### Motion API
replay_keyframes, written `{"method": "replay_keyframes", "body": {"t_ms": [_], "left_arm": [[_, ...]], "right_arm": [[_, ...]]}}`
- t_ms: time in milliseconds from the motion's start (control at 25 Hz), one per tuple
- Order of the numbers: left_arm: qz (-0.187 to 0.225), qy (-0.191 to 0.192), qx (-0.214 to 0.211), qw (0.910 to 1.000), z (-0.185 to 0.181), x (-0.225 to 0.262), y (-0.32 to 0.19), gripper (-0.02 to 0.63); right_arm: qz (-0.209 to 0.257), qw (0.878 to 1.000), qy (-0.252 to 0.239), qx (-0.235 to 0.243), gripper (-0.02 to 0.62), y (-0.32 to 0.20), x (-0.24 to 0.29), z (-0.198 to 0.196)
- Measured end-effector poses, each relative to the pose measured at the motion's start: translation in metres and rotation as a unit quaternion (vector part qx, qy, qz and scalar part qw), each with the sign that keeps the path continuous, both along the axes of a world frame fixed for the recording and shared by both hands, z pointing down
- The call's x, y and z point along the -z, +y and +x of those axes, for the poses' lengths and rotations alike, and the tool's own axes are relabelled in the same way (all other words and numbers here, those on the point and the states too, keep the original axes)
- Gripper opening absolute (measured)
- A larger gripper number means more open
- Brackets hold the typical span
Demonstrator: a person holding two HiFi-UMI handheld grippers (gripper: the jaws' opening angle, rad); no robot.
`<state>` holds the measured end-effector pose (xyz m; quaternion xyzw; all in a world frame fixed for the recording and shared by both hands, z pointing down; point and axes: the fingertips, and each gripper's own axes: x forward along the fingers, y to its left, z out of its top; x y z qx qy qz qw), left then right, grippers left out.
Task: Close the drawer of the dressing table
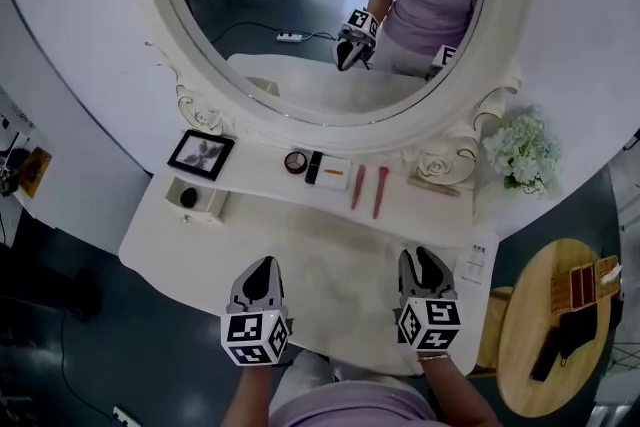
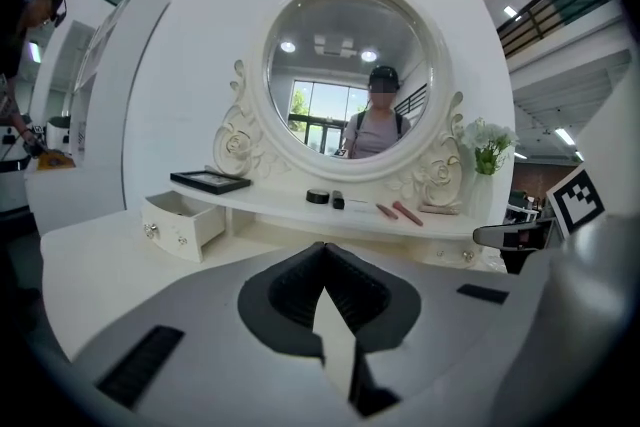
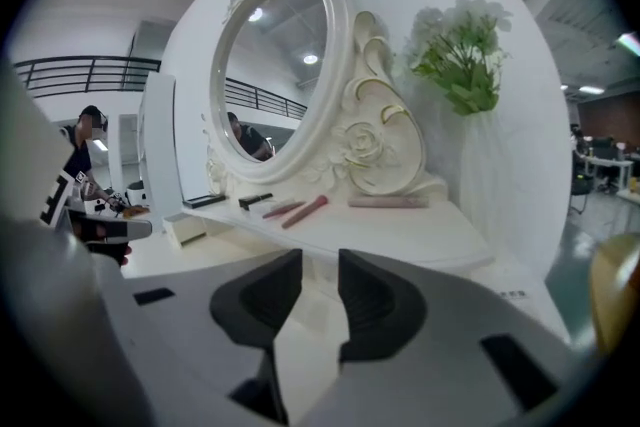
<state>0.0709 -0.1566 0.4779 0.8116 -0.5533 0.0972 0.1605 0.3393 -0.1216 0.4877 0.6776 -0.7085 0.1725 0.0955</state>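
The white dressing table has a small drawer pulled open at its left end, under the shelf; a dark object lies inside it. In the left gripper view the drawer stands out to the left, knobs on its front. My left gripper hovers over the table's front, shut with nothing in it, well short of the drawer. My right gripper hovers to the right of it, jaws a little apart and empty. The right gripper view shows the drawer far off at the left.
A round mirror rises behind the shelf. On the shelf lie a black picture frame, a compact, a black tube and two red sticks. White flowers stand at the right. A round wooden side table is at the lower right.
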Motion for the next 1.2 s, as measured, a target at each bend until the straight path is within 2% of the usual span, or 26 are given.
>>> {"method": "replay_keyframes", "body": {"t_ms": [440, 720, 960, 1200], "left_arm": [[0.012, -0.007, 0.078, 0.9969, -0.099, 0.009, 0.011, 0.002], [0.012, -0.001, 0.106, 0.9943, -0.199, 0.006, 0.013, 0.002], [0.016, 0.0, 0.115, 0.9933, -0.286, 0.007, 0.006, 0.002], [0.013, 0.0, 0.119, 0.9928, -0.357, 0.003, 0.006, 0.002]], "right_arm": [[0.032, 0.993, -0.014, 0.116, 0.114, -0.028, 0.029, -0.126], [0.042, 0.988, -0.009, 0.151, 0.114, -0.042, 0.038, -0.23], [0.05, 0.983, 0.004, 0.177, 0.114, -0.06, 0.042, -0.326], [0.06, 0.975, 0.018, 0.213, 0.114, -0.075, 0.044, -0.416]]}}
